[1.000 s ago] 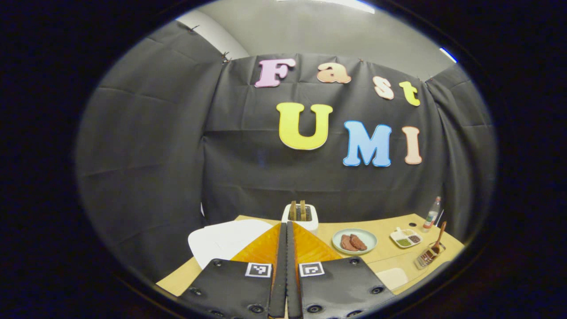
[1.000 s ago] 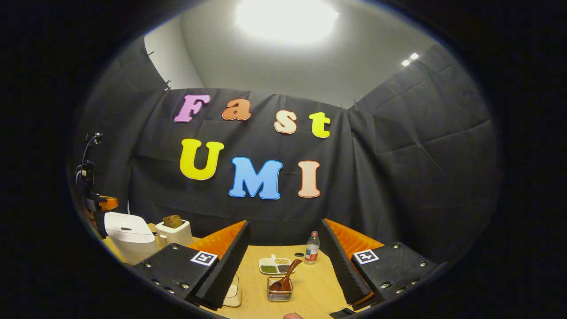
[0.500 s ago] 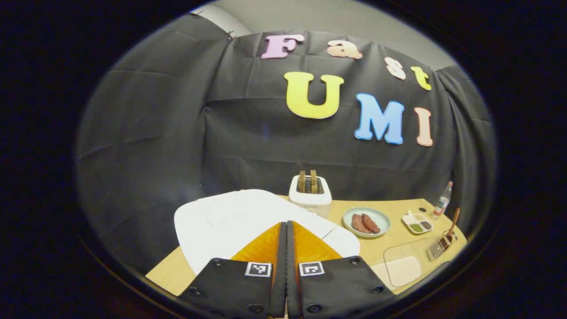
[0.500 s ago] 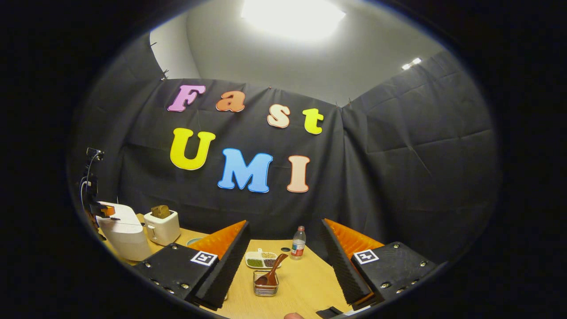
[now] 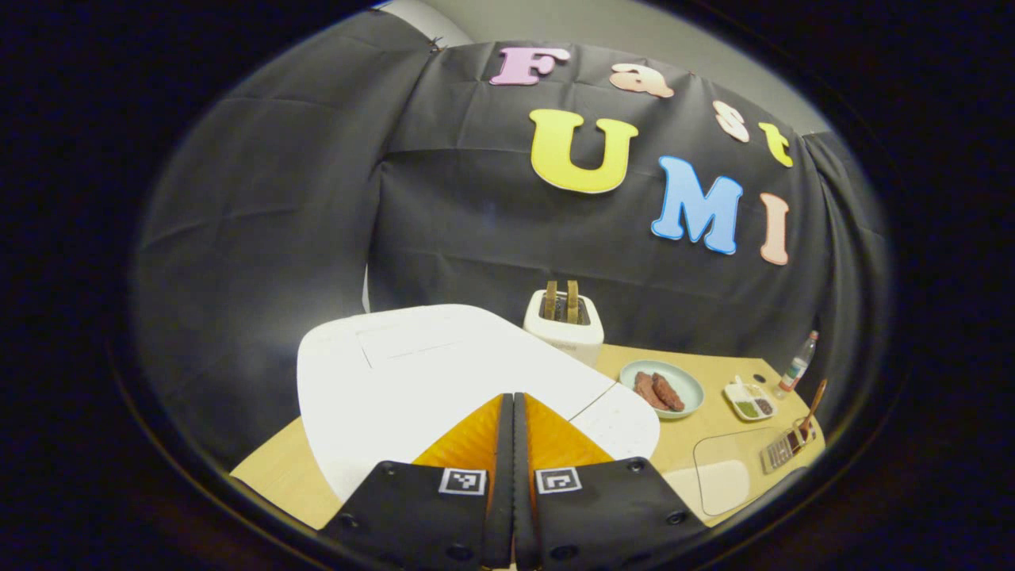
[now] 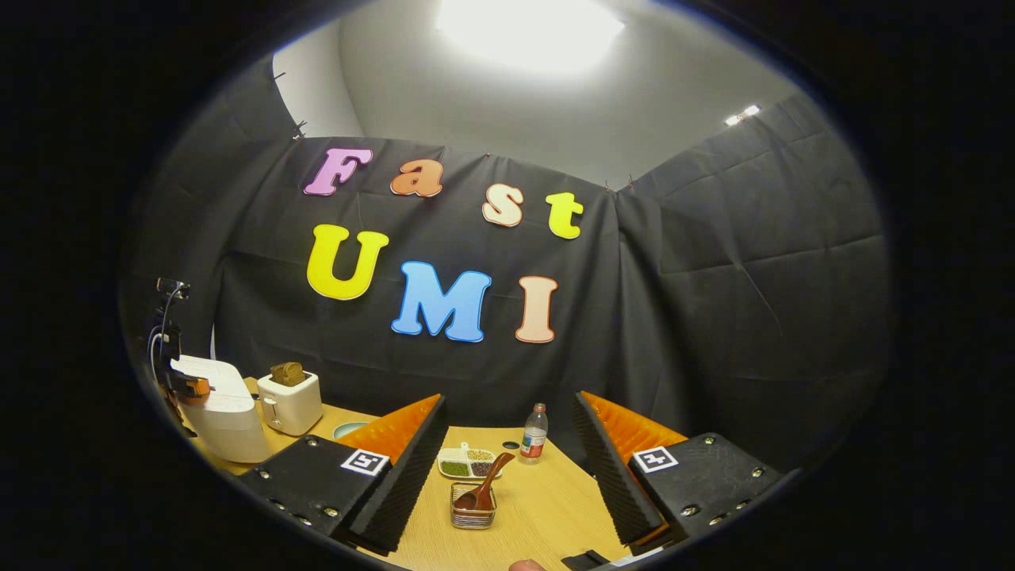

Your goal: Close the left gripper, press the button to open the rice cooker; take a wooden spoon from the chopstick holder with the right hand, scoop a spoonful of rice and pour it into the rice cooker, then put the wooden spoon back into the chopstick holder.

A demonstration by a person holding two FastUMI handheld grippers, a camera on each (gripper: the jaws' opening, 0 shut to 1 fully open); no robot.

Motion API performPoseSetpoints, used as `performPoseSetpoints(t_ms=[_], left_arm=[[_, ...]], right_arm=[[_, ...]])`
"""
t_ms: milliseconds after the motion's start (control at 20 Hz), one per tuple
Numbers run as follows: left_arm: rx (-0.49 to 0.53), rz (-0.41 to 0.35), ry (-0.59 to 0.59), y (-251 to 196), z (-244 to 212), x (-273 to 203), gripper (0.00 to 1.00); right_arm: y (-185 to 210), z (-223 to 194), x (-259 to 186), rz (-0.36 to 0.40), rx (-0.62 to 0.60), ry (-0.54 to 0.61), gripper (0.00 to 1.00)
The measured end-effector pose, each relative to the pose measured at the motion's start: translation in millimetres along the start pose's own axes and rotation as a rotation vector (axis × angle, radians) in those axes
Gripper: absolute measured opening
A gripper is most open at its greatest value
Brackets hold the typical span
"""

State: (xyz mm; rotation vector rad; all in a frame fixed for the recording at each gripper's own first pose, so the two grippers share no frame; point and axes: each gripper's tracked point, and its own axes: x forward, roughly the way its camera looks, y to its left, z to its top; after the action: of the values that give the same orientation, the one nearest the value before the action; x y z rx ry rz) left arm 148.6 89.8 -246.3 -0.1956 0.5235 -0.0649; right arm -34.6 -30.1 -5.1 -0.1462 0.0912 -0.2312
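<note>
Left tongs [image 5: 513, 428] pressed flat together, nothing between them, poised just above the front of the rice cooker [image 5: 428, 373], tips pointing at the lid near its front lip. Lid down, so the opening step not yet done. Button itself not made out from here; likely on the small front panel [image 5: 622, 416] just right of the tips. Best done by keeping the tongs pinched tight so the two tips act as one blunt point, shifting a little toward that panel, then pushing straight down, not at a slant, to avoid sliding off the smooth white top. Best pulled back and up once the latch gives, clear of the rising lid.

Right tongs [image 6: 507, 468] spread wide and empty, held above the tabletop [image 6: 547, 507], with the chopstick holder [image 6: 473, 513] between and ahead of them, the wooden spoon [image 6: 485, 492] leaning in it, handle up and to the right. Worth holding there until the lid is up.

Farther out: toaster [image 5: 564, 325] just behind the cooker, plate [image 5: 662, 388] to its right, small divided dish [image 5: 749, 401], bottle [image 5: 799, 363] near the back wall. Clear tray of rice [image 5: 725, 476] at the near right edge, well placed for the scoop.
</note>
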Motion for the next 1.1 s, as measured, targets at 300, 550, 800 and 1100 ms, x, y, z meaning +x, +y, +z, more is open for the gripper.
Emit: performPoseSetpoints(t_ms=[300,550,800,1100], left_arm=[[0.063,0.057,-0.058,0,26,-15,0.09],[0.135,0.108,-0.161,1,76,-39,0.09],[0.110,0.081,-0.268,-18,118,-78,0.09],[0.125,0.006,-0.404,-60,149,-135,0.62]], right_arm=[[-2,0,9,0.028,0.009,-0.011,0.96],[-3,-5,18,0.057,0.058,-0.005,0.96],[-5,-9,30,0.087,0.086,-0.007,0.96],[-7,-10,52,0.121,0.105,-0.020,0.96]])
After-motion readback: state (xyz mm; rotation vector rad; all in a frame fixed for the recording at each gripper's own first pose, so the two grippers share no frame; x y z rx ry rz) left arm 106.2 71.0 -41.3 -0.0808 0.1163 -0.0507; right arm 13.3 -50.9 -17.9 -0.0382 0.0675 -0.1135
